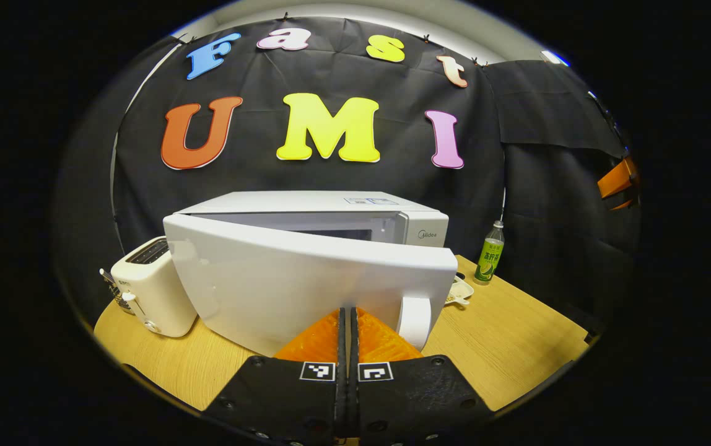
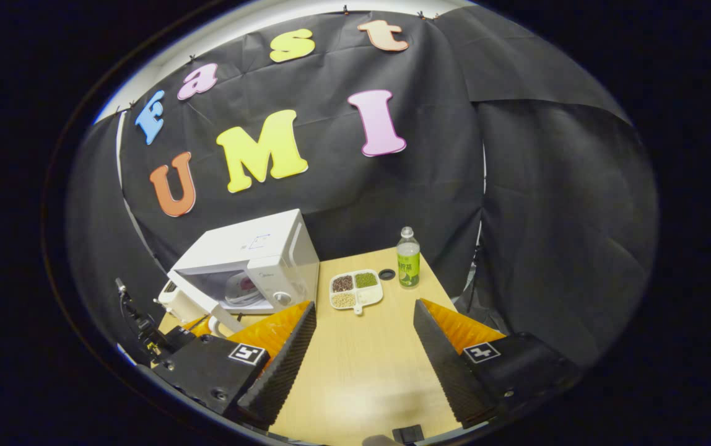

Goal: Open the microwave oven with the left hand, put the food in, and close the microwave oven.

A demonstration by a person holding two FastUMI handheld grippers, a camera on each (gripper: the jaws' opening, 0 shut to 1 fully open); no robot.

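Note:
The white microwave (image 1: 331, 207) stands on the wooden table with its door (image 1: 306, 285) swung partly open toward me. My left gripper (image 1: 348, 310) is shut with nothing between its fingers, its tips against the door's outer face just left of the white handle (image 1: 414, 319). In the right gripper view the microwave (image 2: 256, 248) is at the left, its door (image 2: 197, 297) ajar and a round plate visible inside. The food, a white divided tray (image 2: 355, 290) of beans and grains, lies on the table right of the microwave. My right gripper (image 2: 363, 308) is open, above the table on the near side of the tray.
A white toaster (image 1: 154, 288) stands left of the microwave. Behind the tray, at the table's far right, are a green bottle (image 2: 408, 257) and a small black cap (image 2: 386, 273). The bottle (image 1: 490, 254) also shows beyond the door. Bare tabletop (image 2: 362, 365) lies between the right gripper's fingers.

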